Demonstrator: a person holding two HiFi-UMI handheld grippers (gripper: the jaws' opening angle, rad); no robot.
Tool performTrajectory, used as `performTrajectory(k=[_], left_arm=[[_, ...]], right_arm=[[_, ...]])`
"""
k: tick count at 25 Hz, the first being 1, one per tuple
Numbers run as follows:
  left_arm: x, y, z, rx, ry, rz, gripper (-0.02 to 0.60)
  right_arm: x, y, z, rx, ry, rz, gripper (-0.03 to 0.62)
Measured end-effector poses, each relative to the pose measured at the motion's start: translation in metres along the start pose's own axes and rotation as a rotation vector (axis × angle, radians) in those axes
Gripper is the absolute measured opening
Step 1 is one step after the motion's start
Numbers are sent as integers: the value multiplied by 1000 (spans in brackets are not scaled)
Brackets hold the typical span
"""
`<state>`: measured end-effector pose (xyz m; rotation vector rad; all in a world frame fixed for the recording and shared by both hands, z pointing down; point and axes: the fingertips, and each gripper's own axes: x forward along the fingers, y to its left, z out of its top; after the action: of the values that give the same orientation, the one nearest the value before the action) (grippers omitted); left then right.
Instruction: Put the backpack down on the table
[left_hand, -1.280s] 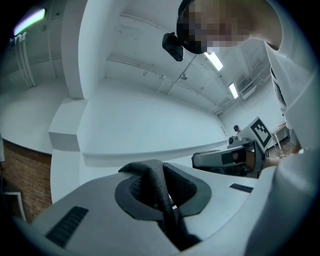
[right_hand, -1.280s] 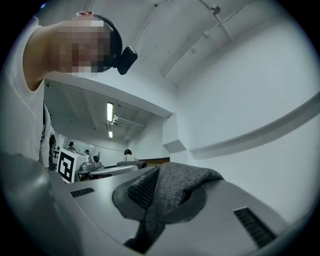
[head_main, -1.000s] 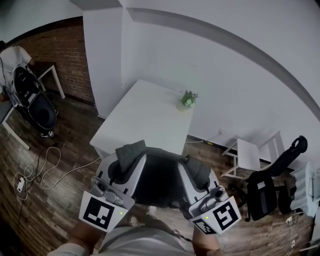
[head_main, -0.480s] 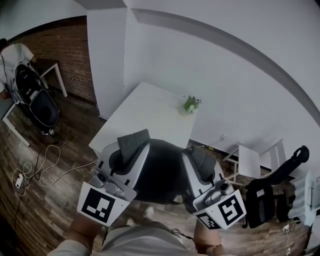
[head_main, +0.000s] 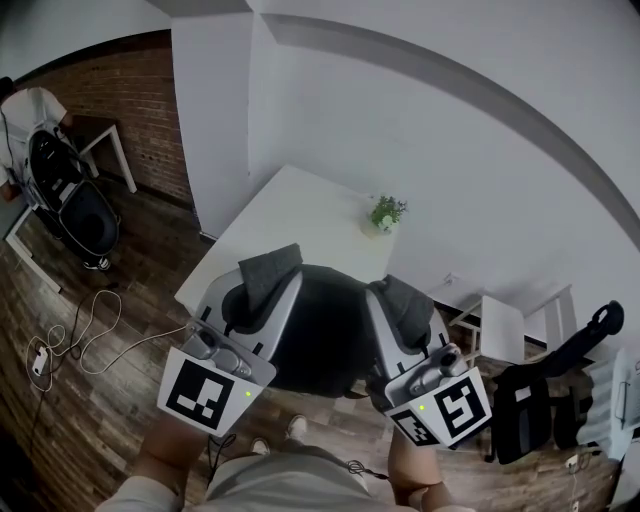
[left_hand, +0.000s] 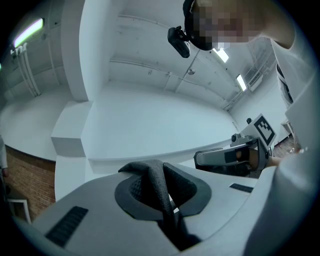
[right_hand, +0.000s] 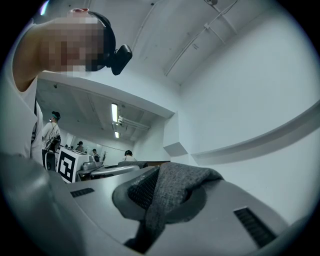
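Clamping down on grey woven fabric, the left gripper has its jaws nearly together on the left strap of the backpack, and the strap rises out from between the pads. The right gripper is the same: its jaws are pressed tight on the right strap, which bunches up above them. So both grippers are grasping, and neither is released.

In the head view the dark backpack hangs between the two grippers, carried in the air. Its width runs from 9 o'clock to 3 o'clock, from one strap to the other. It does not yet rest on anything that I can see.

The white table lies at 12 o'clock from the jaws, directly ahead. Its long side runs away toward about 1 o'clock. The near edge of the table is hidden behind the backpack, so I cannot tell if the bag is already above the top or a little short of it. Both hands are about equally near to the table, so I judge that the coming move is forward and then down, with both together.

On the far part of the table, at 1 o'clock, stands a small potted plant. It is well apart from the bag, and the near part of the top is bare.

Further around, a person stands at 10 o'clock by a brick wall, cables lie on the wooden floor at 9 o'clock, and a black office chair stands at 3 o'clock. None of them stands in the way.
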<state>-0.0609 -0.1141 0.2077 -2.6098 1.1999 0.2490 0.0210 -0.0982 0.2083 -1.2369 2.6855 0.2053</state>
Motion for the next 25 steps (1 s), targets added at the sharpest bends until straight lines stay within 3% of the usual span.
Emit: performTrajectory(k=[14, 20, 25], left_arm=[[71, 32, -28, 34, 16, 37, 46], [117, 65, -61, 31, 49, 71, 46], [120, 67, -76, 37, 63, 90, 46]], right_arm=[[44, -68, -18, 2, -13, 14, 48], [83, -113, -39, 2, -14, 27, 48], [87, -120, -52, -13, -10, 36, 48]])
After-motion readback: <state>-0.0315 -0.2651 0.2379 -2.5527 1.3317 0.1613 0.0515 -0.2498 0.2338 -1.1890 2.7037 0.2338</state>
